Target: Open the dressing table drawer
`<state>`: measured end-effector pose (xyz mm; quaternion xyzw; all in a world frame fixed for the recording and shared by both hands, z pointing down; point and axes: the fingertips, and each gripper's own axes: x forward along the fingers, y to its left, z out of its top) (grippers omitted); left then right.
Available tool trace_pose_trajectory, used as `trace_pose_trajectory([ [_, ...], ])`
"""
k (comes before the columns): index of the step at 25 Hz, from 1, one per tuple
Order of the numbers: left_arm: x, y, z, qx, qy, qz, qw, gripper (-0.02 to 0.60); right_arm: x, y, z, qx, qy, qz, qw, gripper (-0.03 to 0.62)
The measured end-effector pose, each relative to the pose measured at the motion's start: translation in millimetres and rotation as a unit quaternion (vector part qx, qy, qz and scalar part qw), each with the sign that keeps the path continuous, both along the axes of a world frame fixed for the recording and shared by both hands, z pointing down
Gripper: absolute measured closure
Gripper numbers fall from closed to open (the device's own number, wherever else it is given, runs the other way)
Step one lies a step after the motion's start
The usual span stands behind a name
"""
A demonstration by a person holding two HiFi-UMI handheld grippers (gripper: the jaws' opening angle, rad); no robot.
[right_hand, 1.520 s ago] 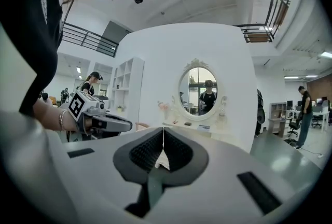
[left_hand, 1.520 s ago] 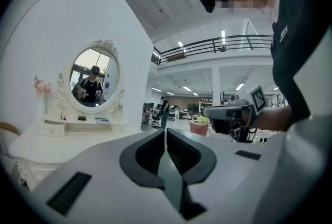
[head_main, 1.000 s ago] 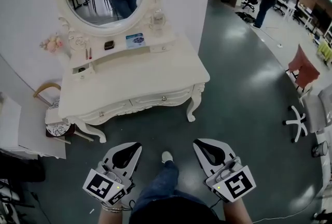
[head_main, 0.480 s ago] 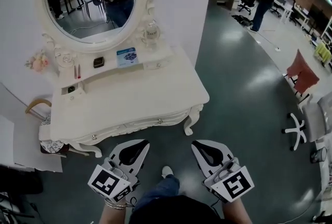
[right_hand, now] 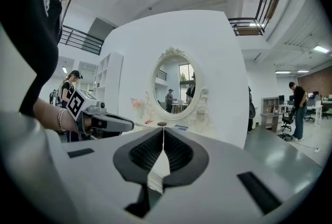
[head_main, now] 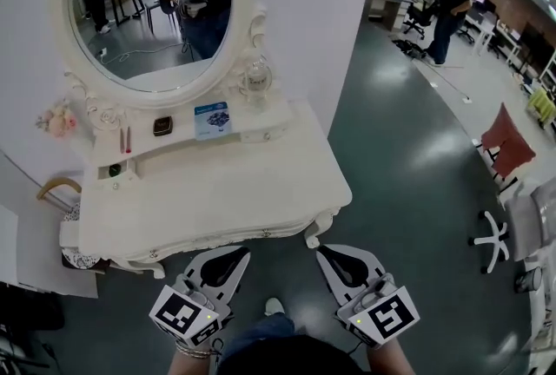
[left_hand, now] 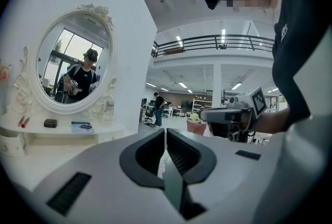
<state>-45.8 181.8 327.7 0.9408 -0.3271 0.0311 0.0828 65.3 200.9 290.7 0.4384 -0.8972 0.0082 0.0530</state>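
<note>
The white dressing table (head_main: 217, 191) stands right in front of me. Its drawer front shows only as a thin carved strip under the tabletop edge, with a small knob (head_main: 265, 233) and a second knob (head_main: 155, 253) further left. My left gripper (head_main: 241, 253) is shut and empty, its tips just short of the table's front edge. My right gripper (head_main: 320, 251) is also shut and empty, beside the table's front right leg (head_main: 314, 234). In the left gripper view the left gripper (left_hand: 165, 133) has its jaws together; in the right gripper view the right gripper (right_hand: 164, 130) does too.
An oval mirror (head_main: 148, 9) rises behind a raised shelf holding a black box (head_main: 162, 125), a blue card (head_main: 212, 119), a glass bottle (head_main: 254, 78) and flowers (head_main: 54, 120). A chair (head_main: 61, 191) stands at the table's left. A red chair (head_main: 508, 143) and a person (head_main: 447, 0) are off to the right.
Both grippers have moved toward the table, and its front edge now sits just ahead of their tips. The jaws stay shut.
</note>
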Motion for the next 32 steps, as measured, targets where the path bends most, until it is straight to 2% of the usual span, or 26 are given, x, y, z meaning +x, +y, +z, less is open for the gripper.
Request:
trace_pose_trajectory([
  [5, 5.0, -19.9, 3.5, 0.001, -0.006, 0.007, 1.0000, 0.554, 9.3, -15.5, -4.1, 0.019, 0.010, 0.005, 1.000, 0.574],
  [12, 8.2, -28.6, 11.7, -0.020, -0.009, 0.012, 0.9997, 0.554, 18.8, -23.7, -7.4, -0.003, 0.025, 0.022, 0.999, 0.574],
  [15, 13.0, -36.1, 12.8, -0.017, -0.006, 0.011, 0.9998, 0.554, 21.0, -25.9, -0.2, -0.006, 0.024, 0.016, 1.000, 0.574],
  [22, 10.5, -59.5, 14.6, -0.017, -0.005, -0.018, 0.9997, 0.554, 12.7, -56.3, 11.9, -0.020, 0.027, -0.022, 0.999, 0.575],
  [32, 15.8, -125.9, 22.1, -0.036, -0.010, -0.066, 0.9971, 0.554, 14.3, -137.7, 12.4, -0.023, 0.018, -0.076, 0.997, 0.574],
])
